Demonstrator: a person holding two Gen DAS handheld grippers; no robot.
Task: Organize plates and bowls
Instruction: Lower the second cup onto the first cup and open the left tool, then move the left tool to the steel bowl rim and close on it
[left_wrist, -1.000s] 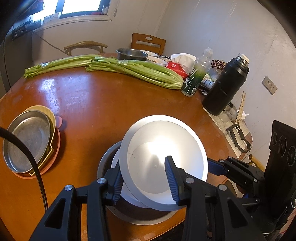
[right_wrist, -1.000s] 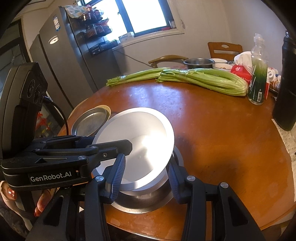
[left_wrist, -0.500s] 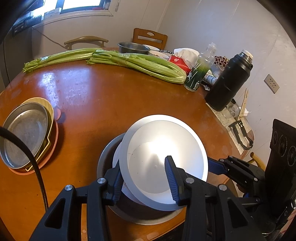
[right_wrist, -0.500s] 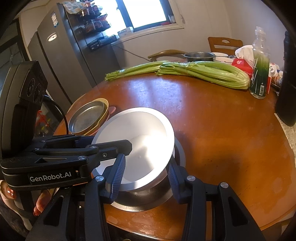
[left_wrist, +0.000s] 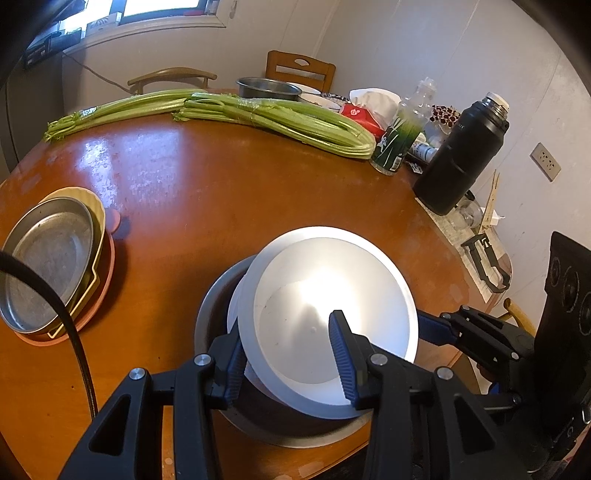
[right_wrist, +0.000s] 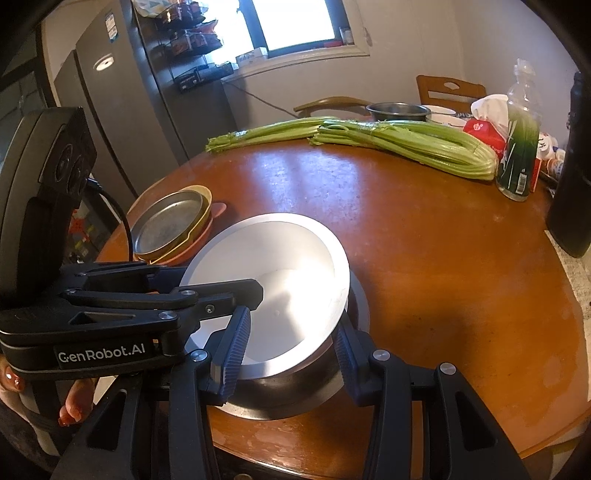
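A white bowl (left_wrist: 325, 295) (right_wrist: 280, 258) hangs tilted just over a steel bowl (left_wrist: 214, 314) (right_wrist: 295, 380) that stands at the near edge of the round wooden table (left_wrist: 221, 184). A second white rim shows under it, inside the steel bowl. My left gripper (left_wrist: 286, 332) is shut on the white bowl's near rim, one finger inside and one outside. From the other side, my right gripper (right_wrist: 291, 321) is shut on the same bowl's wall, with its left pad inside and its right finger below the rim. A stack of plates (left_wrist: 48, 266) (right_wrist: 170, 225), metal on yellow on pink, lies to the left.
Celery bundles (left_wrist: 280, 118) lie across the far side of the table. A green bottle (left_wrist: 399, 136), a black flask (left_wrist: 461, 151), a tissue pack and a steel pot (left_wrist: 266, 86) crowd the back right. A person's hand (right_wrist: 74, 406) holds the left gripper.
Both grippers keep their hold on the white bowl over the steel bowl. Both views have drifted only slightly; nothing was let go or taken.
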